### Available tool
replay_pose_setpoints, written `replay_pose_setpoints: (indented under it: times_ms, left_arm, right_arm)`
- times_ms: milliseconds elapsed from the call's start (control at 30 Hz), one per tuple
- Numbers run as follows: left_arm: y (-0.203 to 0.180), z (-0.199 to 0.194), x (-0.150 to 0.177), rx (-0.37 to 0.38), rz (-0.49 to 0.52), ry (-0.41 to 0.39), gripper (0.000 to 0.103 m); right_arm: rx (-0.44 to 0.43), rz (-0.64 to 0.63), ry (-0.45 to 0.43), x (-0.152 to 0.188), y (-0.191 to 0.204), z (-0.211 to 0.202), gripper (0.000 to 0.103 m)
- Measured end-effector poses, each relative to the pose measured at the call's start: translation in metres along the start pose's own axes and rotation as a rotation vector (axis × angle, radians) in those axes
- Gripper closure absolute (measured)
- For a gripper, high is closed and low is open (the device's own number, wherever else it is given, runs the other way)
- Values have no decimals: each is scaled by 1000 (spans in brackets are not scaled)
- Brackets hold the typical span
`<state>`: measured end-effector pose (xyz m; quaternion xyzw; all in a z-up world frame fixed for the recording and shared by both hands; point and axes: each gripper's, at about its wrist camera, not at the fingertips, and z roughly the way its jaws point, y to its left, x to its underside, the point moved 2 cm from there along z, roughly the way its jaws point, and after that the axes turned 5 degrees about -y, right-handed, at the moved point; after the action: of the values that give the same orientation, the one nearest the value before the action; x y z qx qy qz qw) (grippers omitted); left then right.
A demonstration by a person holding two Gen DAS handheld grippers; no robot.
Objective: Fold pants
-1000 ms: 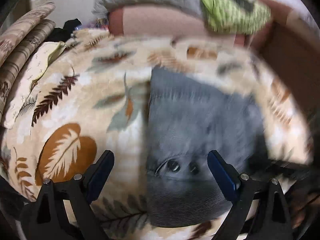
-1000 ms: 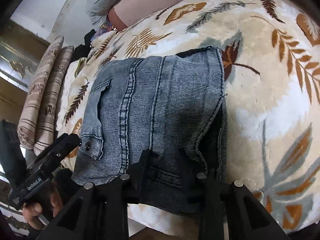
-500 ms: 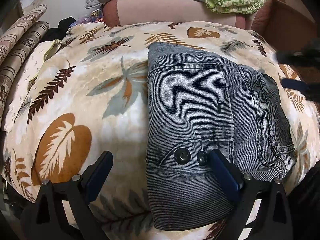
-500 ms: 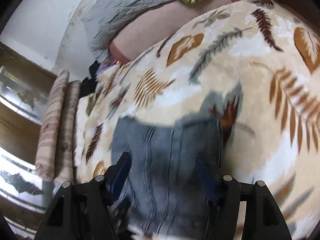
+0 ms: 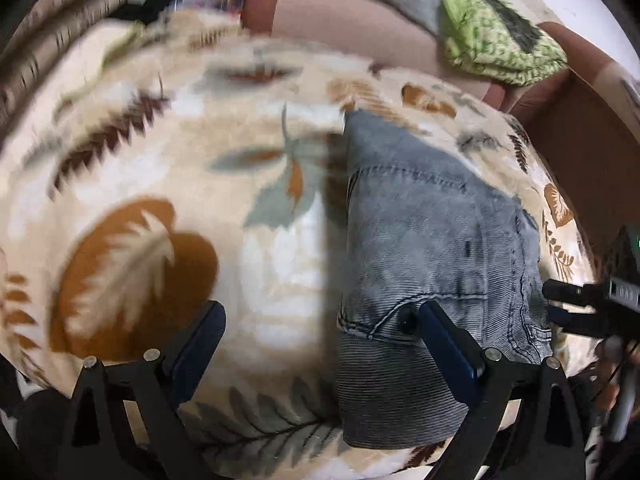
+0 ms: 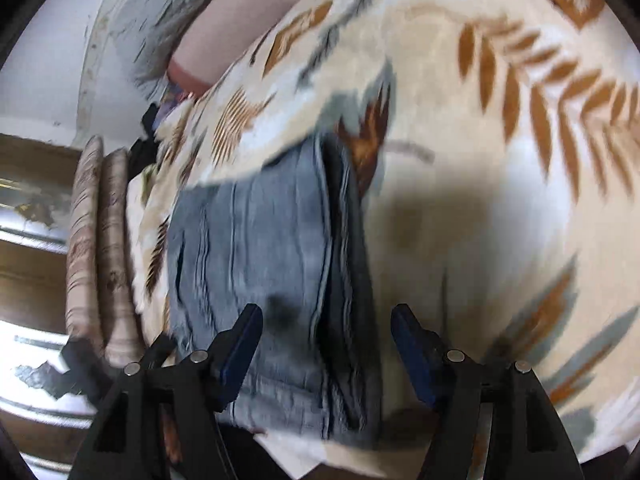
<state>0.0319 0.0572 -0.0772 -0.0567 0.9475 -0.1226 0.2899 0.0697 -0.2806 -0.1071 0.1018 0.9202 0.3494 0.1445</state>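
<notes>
Folded pants (image 5: 432, 248) on leaf-print blanket (image 5: 168, 184) (bed), left claw (image 5: 320, 340) spread, right claw (image 6: 326, 342) spread, holding nothing, green cloth (image 5: 496, 48) behind

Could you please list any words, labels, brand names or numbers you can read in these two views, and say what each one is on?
None can be read.
Right gripper, seen from the left wrist view: a pale label patch on its body, too blurred to read.
Folded jeans: snap buttons and stitching only, no lettering visible.
Leaf-print blanket: pattern only, no text.
</notes>
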Motion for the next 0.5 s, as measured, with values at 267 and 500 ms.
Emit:
replay_pose_setpoints:
  times_ms: [267,500]
  left_arm:
    - [-1,-9,-1,10,-39,-25,6]
    - [-15,12,13,-82,60,33,5]
  right_arm:
    - [-8,-69,39,-5,10,21,37]
    - [126,-233,-4,-9,39,16,83]
